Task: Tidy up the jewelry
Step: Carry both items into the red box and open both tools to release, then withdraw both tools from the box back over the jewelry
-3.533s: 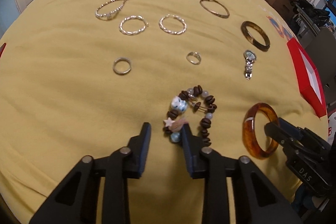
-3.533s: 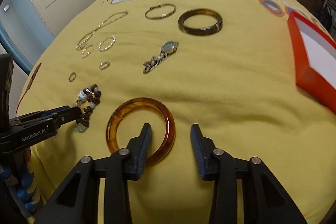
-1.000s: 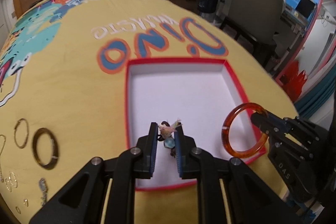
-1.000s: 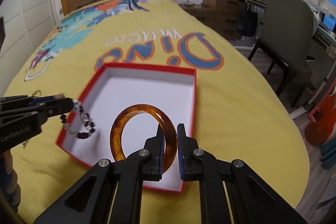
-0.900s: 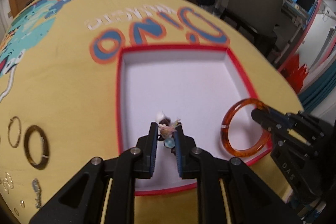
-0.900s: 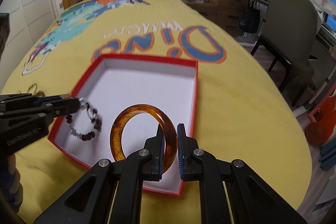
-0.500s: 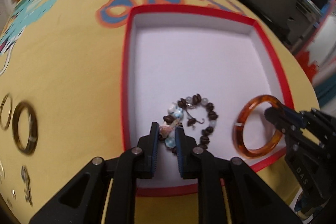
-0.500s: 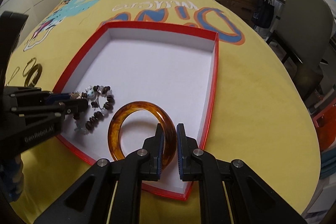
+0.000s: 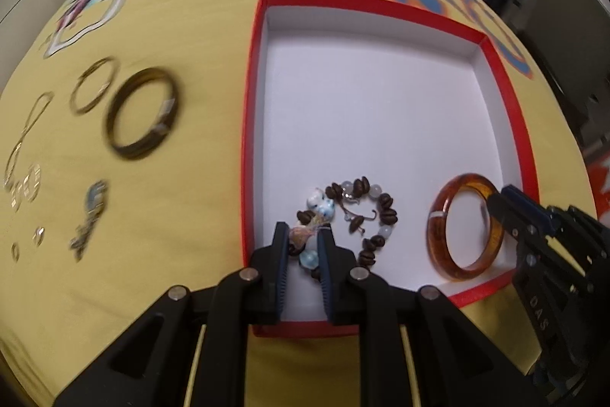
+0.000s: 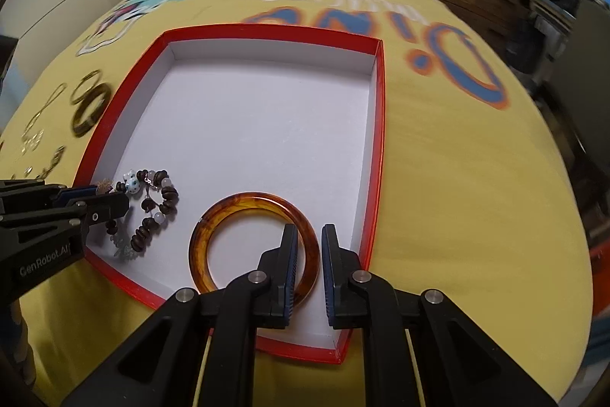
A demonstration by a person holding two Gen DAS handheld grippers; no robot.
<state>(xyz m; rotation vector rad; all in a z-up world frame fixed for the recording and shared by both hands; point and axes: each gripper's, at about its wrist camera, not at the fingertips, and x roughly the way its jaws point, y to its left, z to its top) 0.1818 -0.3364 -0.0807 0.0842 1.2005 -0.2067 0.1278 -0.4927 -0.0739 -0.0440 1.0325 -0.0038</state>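
A red box with a white inside (image 9: 248,124) (image 10: 379,124) lies on the yellow bedspread. The brown beaded bracelet (image 9: 366,212) (image 10: 156,212) rests on the box floor at its near left corner. My left gripper (image 9: 302,246) (image 10: 110,201) is still closed on its near end with the tassel and blue beads. The amber bangle (image 9: 442,235) (image 10: 236,208) lies flat in the box at the near right. My right gripper (image 10: 309,246) (image 9: 499,201) has its fingers slightly parted around the bangle's rim, with a gap showing beside it.
On the bedspread left of the box lie a dark bangle (image 9: 143,113), a thin gold bangle (image 9: 93,84), a watch (image 9: 89,216), a chain (image 9: 23,140) and small rings (image 9: 38,235). A chair and furniture stand beyond the bed's right edge.
Both grippers have lowered into the box. The beaded bracelet and the amber bangle now rest on the box floor. The right gripper's fingers have parted slightly off the bangle.
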